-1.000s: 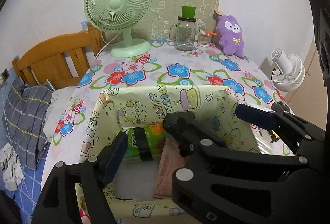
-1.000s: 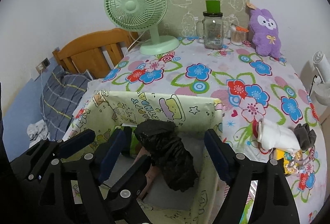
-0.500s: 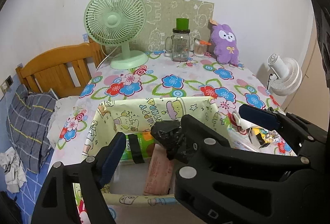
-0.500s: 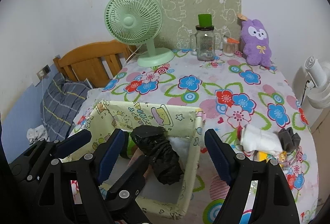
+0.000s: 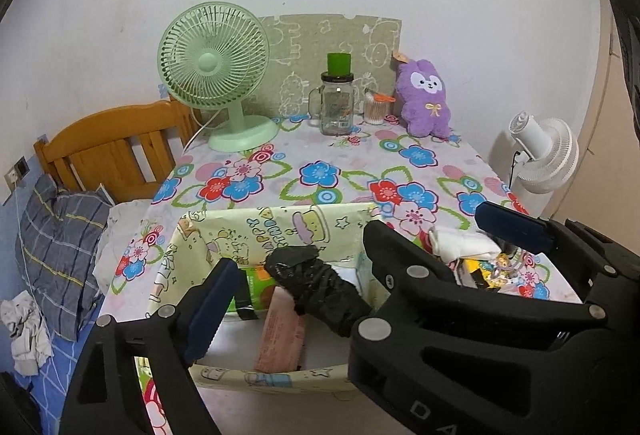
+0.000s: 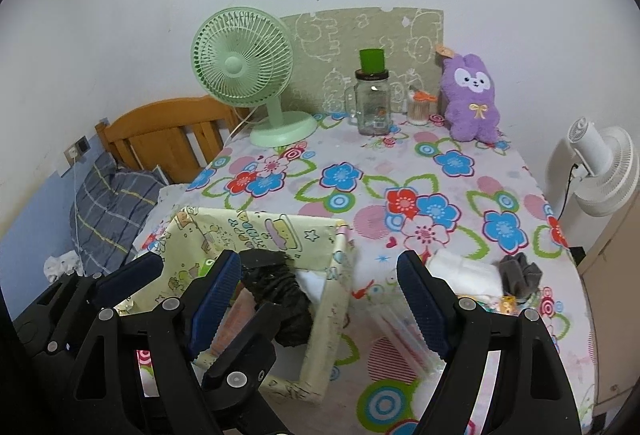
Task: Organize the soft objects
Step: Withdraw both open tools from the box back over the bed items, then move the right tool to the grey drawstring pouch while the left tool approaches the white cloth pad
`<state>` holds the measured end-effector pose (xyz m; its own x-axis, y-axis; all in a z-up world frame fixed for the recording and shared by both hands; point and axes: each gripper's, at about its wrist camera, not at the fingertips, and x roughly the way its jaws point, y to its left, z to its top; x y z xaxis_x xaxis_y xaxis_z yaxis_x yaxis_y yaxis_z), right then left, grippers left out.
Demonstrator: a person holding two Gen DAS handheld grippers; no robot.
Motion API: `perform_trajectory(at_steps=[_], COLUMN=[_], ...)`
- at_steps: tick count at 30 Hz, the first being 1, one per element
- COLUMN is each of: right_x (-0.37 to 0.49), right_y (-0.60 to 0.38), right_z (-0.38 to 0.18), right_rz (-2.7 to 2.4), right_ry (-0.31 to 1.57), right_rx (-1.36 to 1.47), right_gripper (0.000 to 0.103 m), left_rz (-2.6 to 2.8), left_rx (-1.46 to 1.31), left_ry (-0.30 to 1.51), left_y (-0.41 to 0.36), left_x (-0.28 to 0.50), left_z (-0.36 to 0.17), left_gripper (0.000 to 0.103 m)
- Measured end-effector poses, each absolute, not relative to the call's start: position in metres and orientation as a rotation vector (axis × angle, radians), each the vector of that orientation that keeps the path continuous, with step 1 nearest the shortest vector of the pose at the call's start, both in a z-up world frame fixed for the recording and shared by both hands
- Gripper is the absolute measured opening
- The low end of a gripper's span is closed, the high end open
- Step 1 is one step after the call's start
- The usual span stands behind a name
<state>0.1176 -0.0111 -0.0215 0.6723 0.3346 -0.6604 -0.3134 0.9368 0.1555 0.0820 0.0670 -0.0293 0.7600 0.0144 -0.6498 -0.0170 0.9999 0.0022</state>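
A pale yellow cartoon-print fabric box (image 5: pixel 256 231) (image 6: pixel 260 231) stands on the near left of the flowered table (image 5: pixel 320 171). A black rolled bundle (image 5: pixel 320 287) (image 6: pixel 276 287) lies in it beside a green pack (image 5: pixel 260 287) and a pink packet (image 5: pixel 280 335). My left gripper (image 5: pixel 360 259) is open above the box. My right gripper (image 6: pixel 316 299) is open and empty, just right of the box. White socks (image 6: pixel 464 271) (image 5: pixel 460 245) and a dark grey sock (image 6: pixel 520 273) lie on the table's near right. A purple plush bunny (image 6: pixel 472 99) (image 5: pixel 426 99) sits at the back.
A green desk fan (image 6: pixel 248 71), a glass jar with a green lid (image 6: pixel 372 103) and a small cotton-swab pot (image 6: pixel 418 109) stand at the back. A white fan (image 6: pixel 600 167) stands right of the table. A wooden bed frame (image 6: pixel 168 131) with bedding is left.
Both grippers have pulled back and up from the box. The black bundle stays in the box. More of the table and the socks has come into view.
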Motion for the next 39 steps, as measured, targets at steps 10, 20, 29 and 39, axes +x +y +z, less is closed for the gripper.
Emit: perform_trajectory(at_steps=[10, 20, 29, 39], right_x=[0.108, 0.101, 0.096, 0.094], right_y=[-0.038, -0.066, -0.089, -0.114], right_z=[-0.010, 0.001, 0.004, -0.004], right_rz=[0.333, 0.293, 0.257, 0.218], right_ry=[0.706, 0.668, 0.649, 0.649], right_rx=[0.031, 0.027, 0.035, 0.032], right_gripper=[0.088, 0.091, 0.095, 0.098], left_rz=[0.010, 0.000, -0.017, -0.032], left_rx=[0.009, 0.008, 0.011, 0.005], left_ry=[0.672, 0.638, 0.630, 0.627], left_y=[0.042, 0.017, -0.004, -0.027], left_x=[0.075, 0.073, 0.072, 0.070], left_z=[-0.019, -0.011, -0.010, -0.020], left_gripper=[0.094, 0.098, 0.102, 0.103])
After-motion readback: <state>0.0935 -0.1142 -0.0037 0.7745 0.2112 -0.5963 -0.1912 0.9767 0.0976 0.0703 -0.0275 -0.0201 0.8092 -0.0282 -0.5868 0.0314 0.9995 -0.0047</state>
